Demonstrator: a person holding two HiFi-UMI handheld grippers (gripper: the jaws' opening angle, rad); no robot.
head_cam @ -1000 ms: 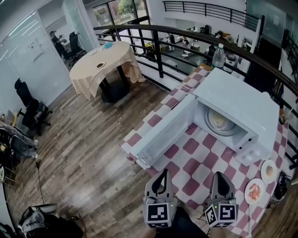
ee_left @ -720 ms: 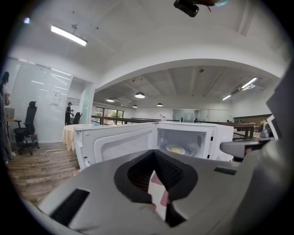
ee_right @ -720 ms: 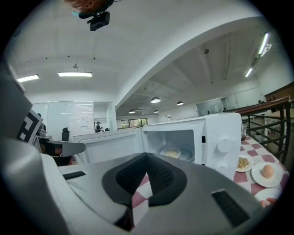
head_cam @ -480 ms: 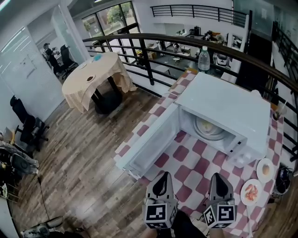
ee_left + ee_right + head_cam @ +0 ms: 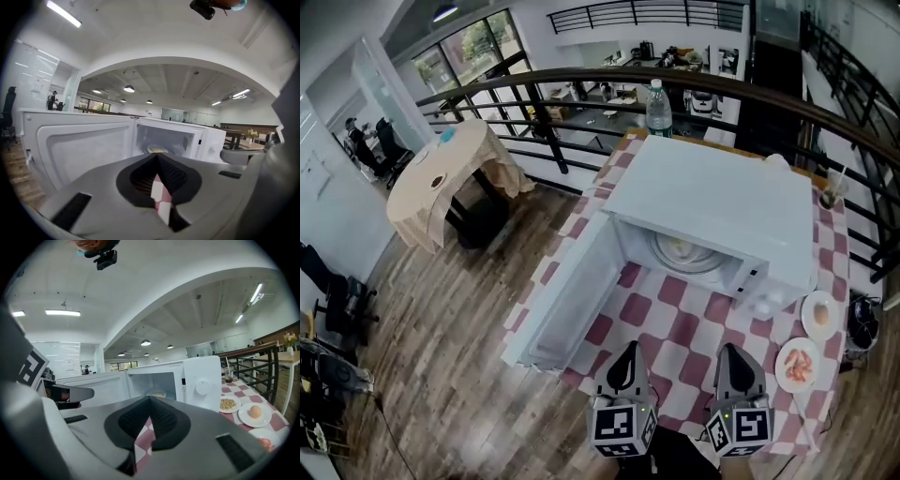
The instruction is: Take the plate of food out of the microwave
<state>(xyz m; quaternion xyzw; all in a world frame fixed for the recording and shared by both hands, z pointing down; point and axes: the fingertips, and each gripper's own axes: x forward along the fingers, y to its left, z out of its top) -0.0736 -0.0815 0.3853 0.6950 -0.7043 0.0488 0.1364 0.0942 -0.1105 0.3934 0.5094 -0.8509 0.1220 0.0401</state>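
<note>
The task is only at its beginning. The microwave (image 5: 712, 202) stands on the checked tablecloth (image 5: 675, 323) with its door (image 5: 567, 295) already swung fully open to its left side, so the opening step is done. The plate of food (image 5: 680, 250) is not yet taken: it lies inside the microwave on the round turntable, and neither gripper touches it.

The left gripper (image 5: 627, 347) and the right gripper (image 5: 731, 350) both hover in front of the microwave, well apart from its opening. Each has its jaws closed together on nothing, with only a thin slit of tablecloth visible between them. I judge that what is left is nearly everything – to reach into the microwave, open the jaws, take the plate by its rim and bring it out.

To the right of the microwave lie a small plate with an egg (image 5: 820, 314) and a plate with reddish food (image 5: 797, 364). A water bottle (image 5: 658, 108) stands behind the microwave.

Compared with one second ago, the microwave sits more in the middle of the head view and its opening faces the grippers more directly – the person has turned and come nearer. The plate and the door have not moved, and both grippers were closed then too.
</note>
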